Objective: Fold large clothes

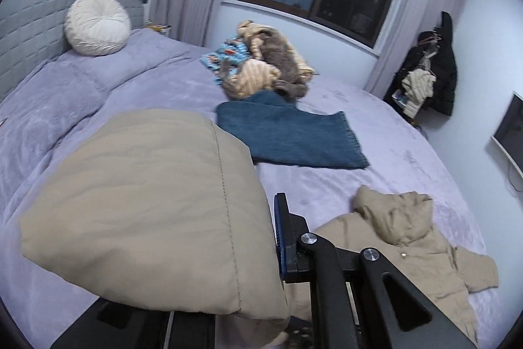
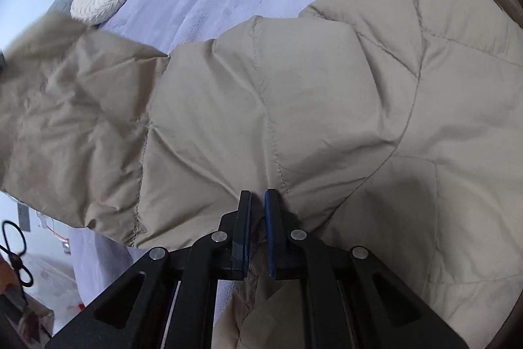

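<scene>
The left tool [image 1: 261, 237] is only partly showing: one black finger with a blue ribbed pad [image 1: 281, 237] is standing beside a raised fold of the coat [image 1: 147, 195], and the other finger is lying hidden behind that fold, so the grip appears clenched on the fabric, though the contact itself is covered. The right tool [image 2: 258, 218] is pinching the coat [image 2: 294, 107] near its lower edge, with the two blue-padded fingers [image 2: 271, 234] nearly together and a thin ridge of cloth passing between them. The coat is a beige quilted garment of smooth, slightly glossy fabric with stitched diamond panels and puffy filling; it is lying across the near part of the bed [image 1: 376, 126], and its hood [image 1: 392, 215] and one sleeve [image 1: 474, 270] are resting crumpled on the cover. In the right wrist view its left end is blurring out of focus and its right side is running past the frame edge. The bed cover is lilac and plush. A folded teal knit [image 1: 287, 136] with a fringed edge is lying behind the coat, and a heap of clothes [image 1: 261, 61] is sitting farther back. A round pleated cream cushion [image 1: 96, 25] is leaning against the grey quilted headboard [image 1: 26, 22].
</scene>
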